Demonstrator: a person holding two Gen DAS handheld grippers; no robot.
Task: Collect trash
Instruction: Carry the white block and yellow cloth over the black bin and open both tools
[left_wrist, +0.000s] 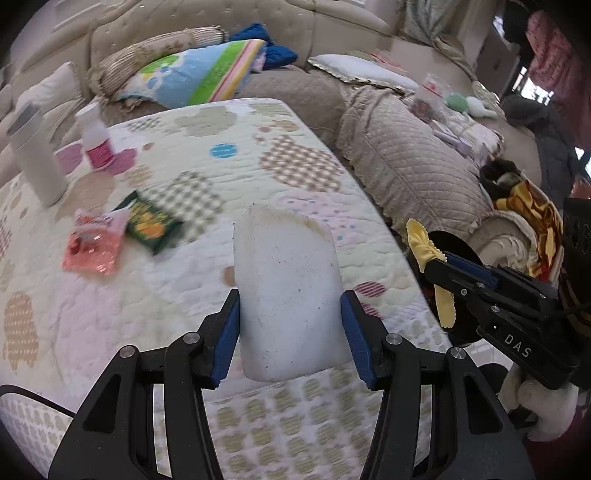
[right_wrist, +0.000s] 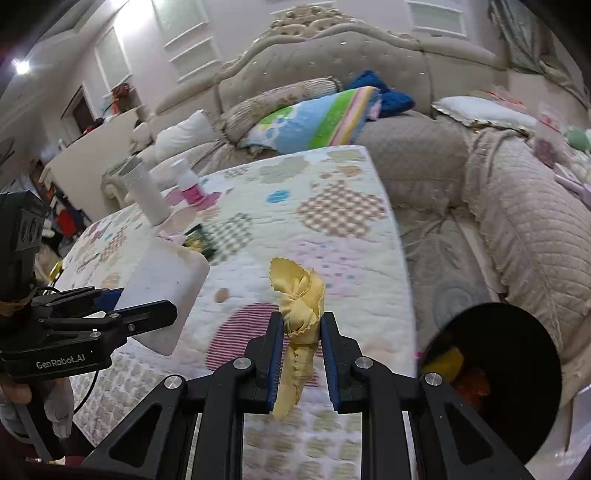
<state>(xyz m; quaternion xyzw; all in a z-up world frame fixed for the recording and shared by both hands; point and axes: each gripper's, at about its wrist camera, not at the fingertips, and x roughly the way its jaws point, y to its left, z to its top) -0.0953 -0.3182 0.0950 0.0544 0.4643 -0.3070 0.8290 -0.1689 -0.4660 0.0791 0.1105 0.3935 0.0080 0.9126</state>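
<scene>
My left gripper (left_wrist: 290, 302) is shut on a white foam block (left_wrist: 286, 288), held above the quilted table cover (left_wrist: 184, 295); the block (right_wrist: 166, 291) also shows at the left of the right wrist view, with the left gripper (right_wrist: 147, 314) on it. My right gripper (right_wrist: 301, 325) is shut on a crumpled yellow cloth (right_wrist: 301, 295), which hangs below the pads. In the left wrist view that cloth (left_wrist: 424, 243) and the right gripper (left_wrist: 443, 266) sit at the right. A black bin (right_wrist: 495, 373) with yellow and orange trash inside stands right of the table. A green packet (left_wrist: 149, 223) and a pink wrapper (left_wrist: 92, 243) lie on the cover.
A white cylinder (left_wrist: 35, 155) and a pink-labelled bottle (left_wrist: 96, 136) stand at the cover's far left. A beige sofa (left_wrist: 406, 166) with a striped pillow (left_wrist: 199, 74) and blue knit (left_wrist: 273, 44) wraps around the far and right sides. A person's hand (right_wrist: 14, 387) holds the left gripper.
</scene>
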